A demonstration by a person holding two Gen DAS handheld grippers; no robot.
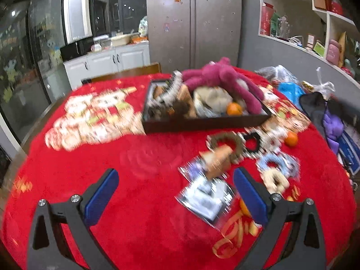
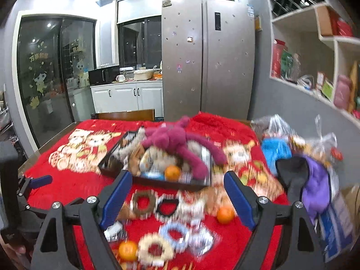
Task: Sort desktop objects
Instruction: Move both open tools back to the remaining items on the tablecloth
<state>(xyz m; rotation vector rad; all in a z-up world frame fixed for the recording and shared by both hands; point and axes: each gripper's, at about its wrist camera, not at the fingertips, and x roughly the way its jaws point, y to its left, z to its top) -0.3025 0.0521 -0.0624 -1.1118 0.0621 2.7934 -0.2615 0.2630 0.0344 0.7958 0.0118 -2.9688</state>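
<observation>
Red plush cloth [image 1: 139, 225] covers the table, where a dark tray [image 1: 202, 123] heaped with a magenta plush toy [image 1: 216, 74] sits toward the far edge, fuzzy rings [image 2: 144, 202] and oranges [image 2: 225, 214] lie scattered nearer, and both the left gripper [image 1: 175, 193] and right gripper [image 2: 177, 193] hover with jaws spread, holding nothing.

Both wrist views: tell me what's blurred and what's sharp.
Left wrist view: tray contents, plush toy and fuzzy rings are smeared by motion blur; the gripper itself is crisp. Right wrist view: same smear on tabletop items; fridge fairly sharp, ceiling lights glare, fisheye bends the shelves.
</observation>
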